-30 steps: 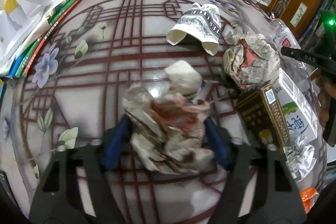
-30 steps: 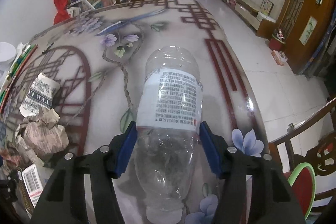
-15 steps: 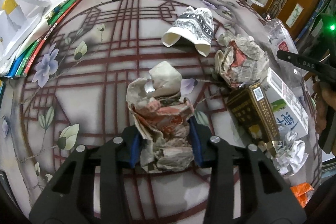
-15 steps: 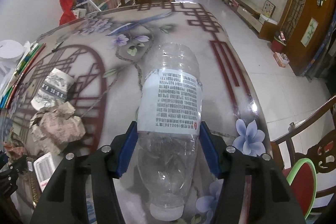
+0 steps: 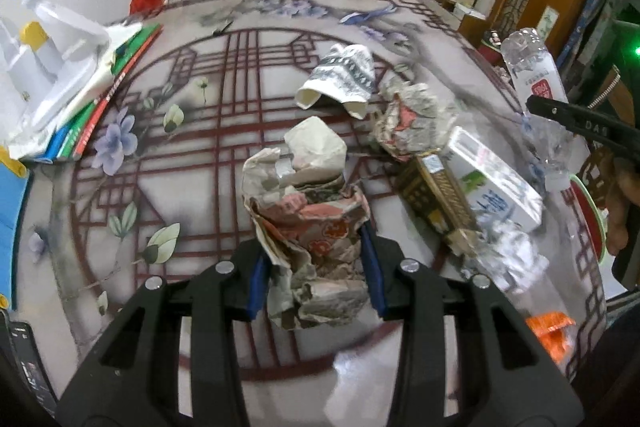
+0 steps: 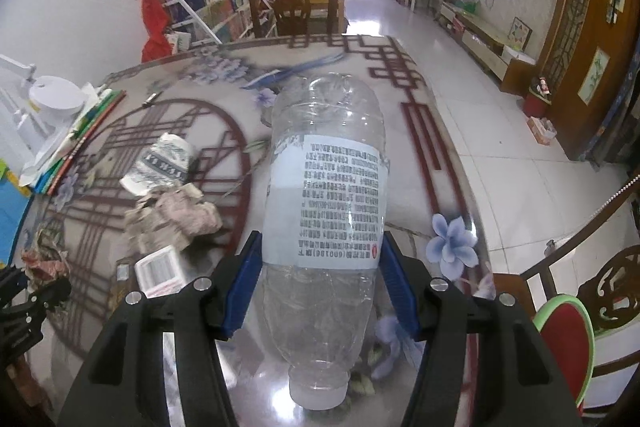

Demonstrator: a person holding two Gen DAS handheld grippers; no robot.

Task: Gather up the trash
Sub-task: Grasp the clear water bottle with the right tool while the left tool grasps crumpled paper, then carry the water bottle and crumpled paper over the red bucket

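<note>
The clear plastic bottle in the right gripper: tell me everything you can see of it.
The clear plastic bottle looks empty and somewhat dented, with a pale label wrapped round its middle, printed in dense dark text with a small red mark. Its neck and whitish cap point toward the camera, its base away. The right gripper is shut on it, the blue pads pressing its sides at the label's lower edge. It seems lifted above the patterned table.

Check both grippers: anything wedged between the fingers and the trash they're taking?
Nothing visible. The left gripper has its blue fingers pressed straight onto the crumpled paper wad. The right gripper clamps the clear plastic bottle directly. No bin is in view.
</note>
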